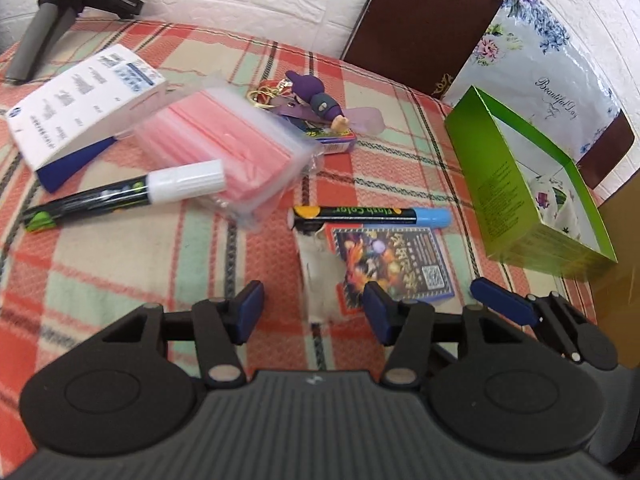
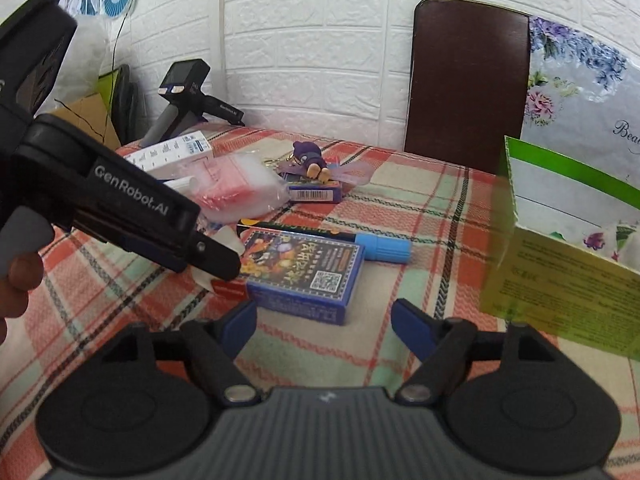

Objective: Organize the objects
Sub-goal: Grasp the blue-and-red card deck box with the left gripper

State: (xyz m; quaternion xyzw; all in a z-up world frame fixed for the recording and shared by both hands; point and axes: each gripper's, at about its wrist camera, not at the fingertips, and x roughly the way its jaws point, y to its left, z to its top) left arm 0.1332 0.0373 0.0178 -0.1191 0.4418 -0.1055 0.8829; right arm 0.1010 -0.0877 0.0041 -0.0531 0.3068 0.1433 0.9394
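Note:
A blue card box (image 1: 392, 264) (image 2: 304, 272) lies on the plaid cloth with a blue-capped marker (image 1: 372, 214) (image 2: 384, 249) just behind it and a small white crumpled thing (image 1: 320, 276) at its left. My left gripper (image 1: 314, 312) is open, its fingers either side of the white thing, close above the cloth; it also shows in the right wrist view (image 2: 208, 260). My right gripper (image 2: 324, 326) is open and empty, just in front of the card box. The open green box (image 1: 532, 184) (image 2: 568, 248) stands at the right.
A white-capped marker (image 1: 120, 194), a pink bag pack (image 1: 224, 148), a white and blue carton (image 1: 80, 108) and a purple keychain figure (image 1: 316, 100) on a small tin lie further back. A dark chair (image 2: 468, 84), a floral bag (image 1: 560, 76) and a black handheld device (image 2: 188, 96) stand behind.

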